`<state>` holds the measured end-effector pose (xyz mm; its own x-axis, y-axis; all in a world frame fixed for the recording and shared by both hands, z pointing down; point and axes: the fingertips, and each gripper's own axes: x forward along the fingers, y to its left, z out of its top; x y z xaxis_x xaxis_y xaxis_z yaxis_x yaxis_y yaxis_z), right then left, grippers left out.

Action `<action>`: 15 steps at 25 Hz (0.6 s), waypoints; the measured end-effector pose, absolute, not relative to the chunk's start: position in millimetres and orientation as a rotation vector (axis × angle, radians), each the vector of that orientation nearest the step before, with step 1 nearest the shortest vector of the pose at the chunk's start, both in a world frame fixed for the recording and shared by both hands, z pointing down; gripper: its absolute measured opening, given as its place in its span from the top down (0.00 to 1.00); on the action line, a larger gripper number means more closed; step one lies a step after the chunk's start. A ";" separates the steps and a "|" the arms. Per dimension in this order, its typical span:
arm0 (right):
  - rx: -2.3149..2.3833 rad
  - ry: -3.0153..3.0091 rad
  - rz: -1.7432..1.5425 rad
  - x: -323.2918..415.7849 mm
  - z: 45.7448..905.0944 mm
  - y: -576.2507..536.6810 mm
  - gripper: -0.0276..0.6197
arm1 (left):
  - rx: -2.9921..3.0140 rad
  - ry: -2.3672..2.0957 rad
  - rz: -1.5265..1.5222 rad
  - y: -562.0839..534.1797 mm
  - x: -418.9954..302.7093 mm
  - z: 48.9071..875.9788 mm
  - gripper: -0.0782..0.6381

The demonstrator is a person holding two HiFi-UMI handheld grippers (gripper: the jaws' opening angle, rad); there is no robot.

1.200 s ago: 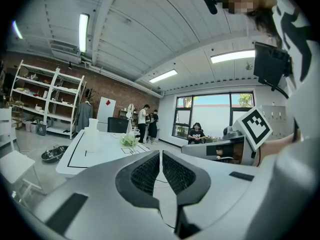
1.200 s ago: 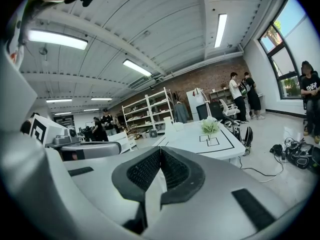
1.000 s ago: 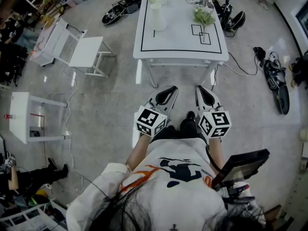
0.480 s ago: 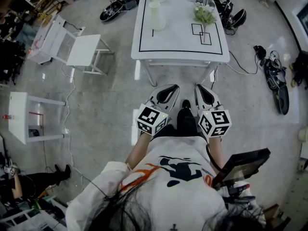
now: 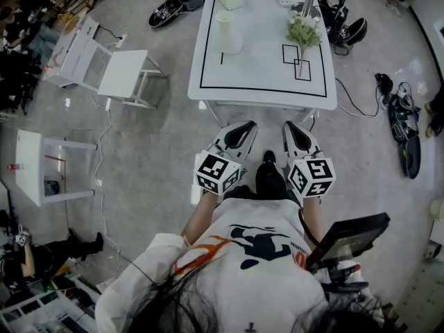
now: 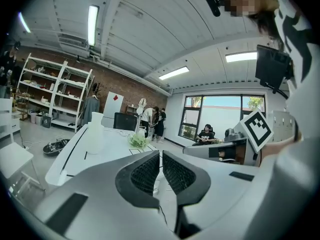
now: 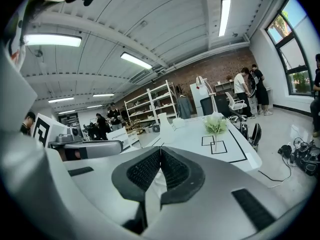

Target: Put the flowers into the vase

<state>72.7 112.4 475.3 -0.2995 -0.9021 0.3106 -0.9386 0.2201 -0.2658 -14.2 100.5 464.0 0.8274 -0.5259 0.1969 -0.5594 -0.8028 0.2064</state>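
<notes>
facing the white table [image 5: 257, 64] from the floor short of its near edge, the person holds both tools low in front of the body, well apart from anything on the tabletop. a black line frames the tabletop, and two small marked squares [image 5: 296, 61] sit toward its right side. the white vase [image 5: 229, 33] stands upright on the far left part of the table, and the flowers [image 5: 304, 28], a pale green and white bunch on a thin stem, stand upright on the far right, just beyond the squares; what props them up cannot be made out. vase and flowers are well apart from each other. the left gripper [image 5: 236, 136] is clenched with nothing between its ribbed pads, and the right gripper [image 5: 297, 137] is clenched and empty too, both pointing toward the table. the step in hand looks like the approach, with no part of the task done yet. to do it well, come close enough that neither arm has to stretch. spread the right jaws before they near the stem, not beside it, so the bunch is not knocked over. aim low on the stem, under the blooms. keep the left tool free to steady the vase, since a tall narrow vase may tip when a stem is fed into its mouth.
</notes>
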 end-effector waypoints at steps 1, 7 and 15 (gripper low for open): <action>1.797 -2.383 0.630 76.9 476.5 104.7 0.94 | 2.751 -0.834 0.192 93.1 -9.6 464.5 0.88; 1.749 -2.392 0.673 97.2 486.0 58.0 0.94 | 2.727 -0.845 0.222 47.9 14.2 470.5 0.88; 1.722 -2.419 0.698 129.1 487.8 4.7 0.94 | 2.713 -0.861 0.252 -0.4 48.5 474.0 0.88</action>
